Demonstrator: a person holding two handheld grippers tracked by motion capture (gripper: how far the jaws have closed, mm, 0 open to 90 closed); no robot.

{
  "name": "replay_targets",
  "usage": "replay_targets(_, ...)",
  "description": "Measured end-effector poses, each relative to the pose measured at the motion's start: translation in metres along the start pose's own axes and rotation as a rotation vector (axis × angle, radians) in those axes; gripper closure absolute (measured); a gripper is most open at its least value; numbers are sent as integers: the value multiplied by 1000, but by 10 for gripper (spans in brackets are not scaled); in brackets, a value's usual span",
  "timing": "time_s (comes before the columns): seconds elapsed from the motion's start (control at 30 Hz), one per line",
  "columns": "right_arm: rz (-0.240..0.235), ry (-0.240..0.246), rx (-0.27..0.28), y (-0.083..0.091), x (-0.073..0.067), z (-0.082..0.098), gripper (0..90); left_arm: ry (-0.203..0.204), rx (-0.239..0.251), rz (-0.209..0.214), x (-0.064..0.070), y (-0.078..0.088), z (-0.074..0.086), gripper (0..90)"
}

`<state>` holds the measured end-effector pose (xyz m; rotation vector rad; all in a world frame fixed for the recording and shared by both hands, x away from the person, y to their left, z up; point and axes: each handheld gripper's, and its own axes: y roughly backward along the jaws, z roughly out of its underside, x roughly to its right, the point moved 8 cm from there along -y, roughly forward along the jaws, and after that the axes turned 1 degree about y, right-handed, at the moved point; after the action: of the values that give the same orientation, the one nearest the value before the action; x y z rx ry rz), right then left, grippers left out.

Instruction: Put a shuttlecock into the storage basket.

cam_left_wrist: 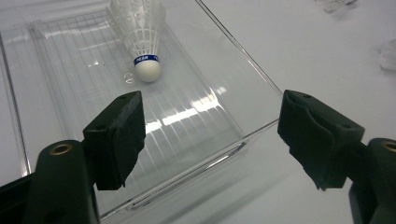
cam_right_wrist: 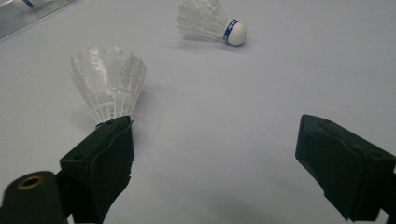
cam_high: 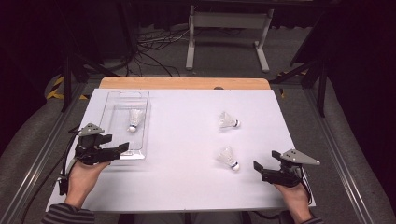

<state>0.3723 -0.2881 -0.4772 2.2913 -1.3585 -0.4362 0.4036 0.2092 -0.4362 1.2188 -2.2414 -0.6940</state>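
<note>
Both grippers, left gripper (cam_high: 122, 150) and right gripper (cam_high: 258, 168), are held wide open and empty.
One shuttlecock (cam_high: 134, 121) is already in the tray (cam_high: 143, 154); the nearest shuttlecock (cam_high: 229, 158), right of the tray, is judged next for grasping.

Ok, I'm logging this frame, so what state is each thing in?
Clear tray: flat on the table, holding one shuttlecock.
Shuttlecock in tray: lying down, cork towards the person.
Far shuttlecock: lying on its side, loose.
Near shuttlecock: lying on its side, loose.
Left gripper: open, at the tray's near end.
Right gripper: open, holding nothing.
</note>
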Motion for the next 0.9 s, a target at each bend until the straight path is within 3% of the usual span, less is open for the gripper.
replay_targets(0.9, 12, -13, 2, 1, 2, 0, 122, -3, 124, 5, 2, 13, 32, 245)
